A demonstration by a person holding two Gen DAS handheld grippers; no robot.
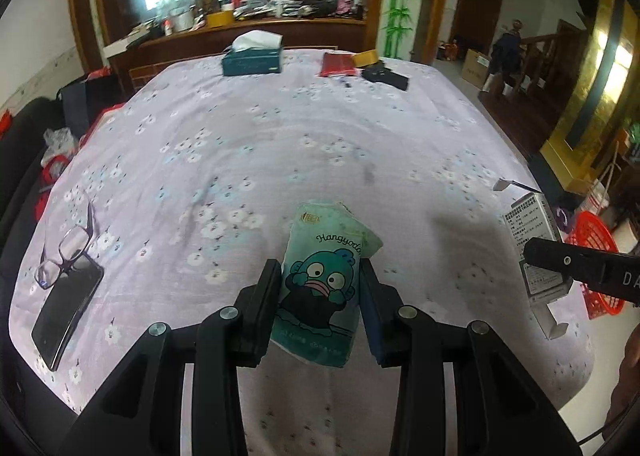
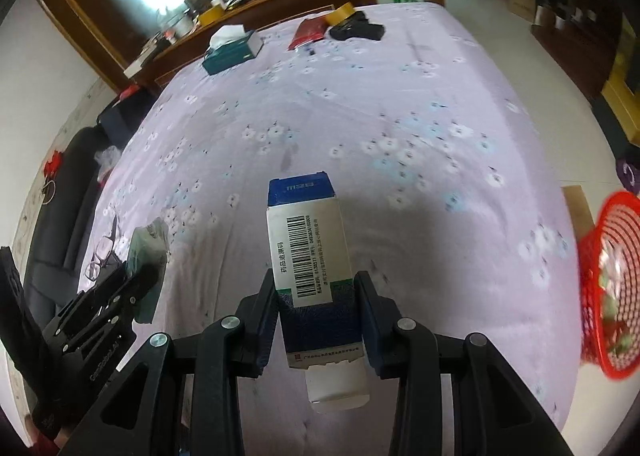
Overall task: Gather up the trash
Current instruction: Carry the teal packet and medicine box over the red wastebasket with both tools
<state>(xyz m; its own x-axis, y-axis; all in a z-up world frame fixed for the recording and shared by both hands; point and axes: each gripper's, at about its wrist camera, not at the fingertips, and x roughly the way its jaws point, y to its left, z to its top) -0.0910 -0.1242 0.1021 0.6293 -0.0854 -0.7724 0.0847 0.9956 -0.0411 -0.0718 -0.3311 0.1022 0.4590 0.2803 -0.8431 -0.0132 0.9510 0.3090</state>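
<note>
Above the flowered table (image 1: 320, 143), my left gripper (image 1: 320, 276) clamps a tissue packet (image 1: 324, 276) and my right gripper (image 2: 316, 296) clamps a medicine box (image 2: 310, 252); I should carry both level over the red basket (image 2: 608, 288) before letting go.

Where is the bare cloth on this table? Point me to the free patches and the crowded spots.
The widest bare stretch is the middle of the tablecloth, between the tissue box at the far edge and the held tissue pack. Crowded: far right corner with the red packet and black item; near left with glasses on the phone.
</note>
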